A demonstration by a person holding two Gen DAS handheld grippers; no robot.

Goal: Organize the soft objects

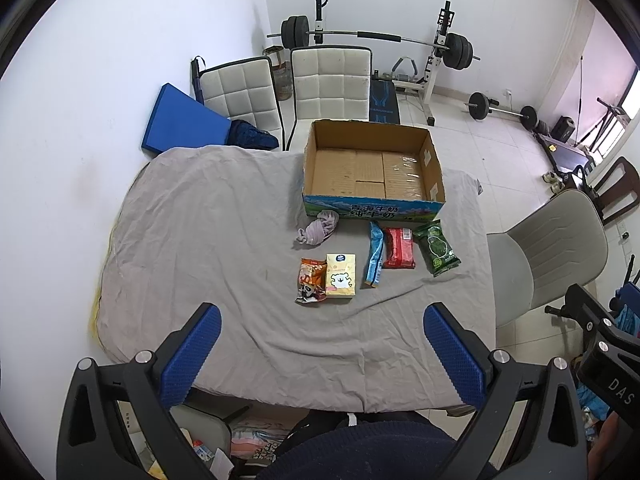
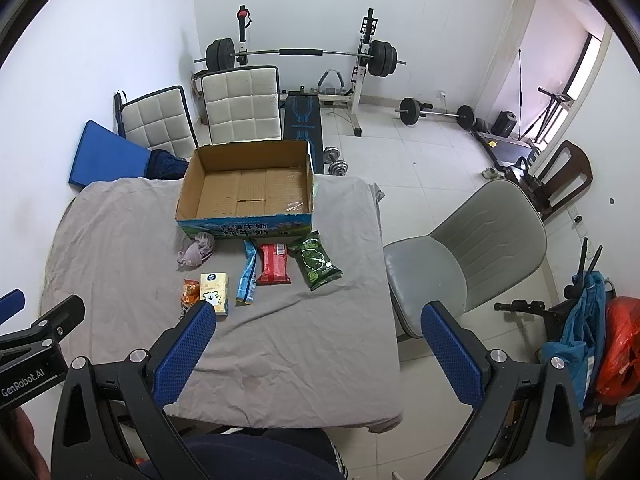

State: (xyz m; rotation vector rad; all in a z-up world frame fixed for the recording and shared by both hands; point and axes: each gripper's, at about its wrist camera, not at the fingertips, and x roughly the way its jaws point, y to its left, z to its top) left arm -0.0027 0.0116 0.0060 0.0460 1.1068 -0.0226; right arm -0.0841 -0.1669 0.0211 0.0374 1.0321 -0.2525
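Note:
An open, empty cardboard box [image 1: 374, 200] [image 2: 244, 222] stands at the far side of a table covered by a grey cloth [image 1: 208, 248] [image 2: 120, 248]. In front of it lie a bunched lilac cloth [image 1: 318, 228] [image 2: 197, 249], an orange snack bag [image 1: 311, 281] [image 2: 191, 292], a pale yellow tissue pack [image 1: 340, 277] [image 2: 216, 289], a blue pouch [image 1: 375, 254] [image 2: 248, 272], a red pack [image 1: 398, 247] [image 2: 274, 264] and a green bag [image 1: 436, 246] [image 2: 316, 260]. My left gripper [image 1: 322, 326] and right gripper [image 2: 318, 324] are open and empty, held above the table's near edge.
A grey chair [image 1: 552, 256] [image 2: 460, 256] stands right of the table. Two white padded chairs [image 1: 332, 80] [image 2: 240, 104] and a blue mat [image 1: 180, 120] are behind it. A barbell rack [image 1: 436, 60] and weights stand by the far wall. Bags [image 2: 616, 344] lie at the right.

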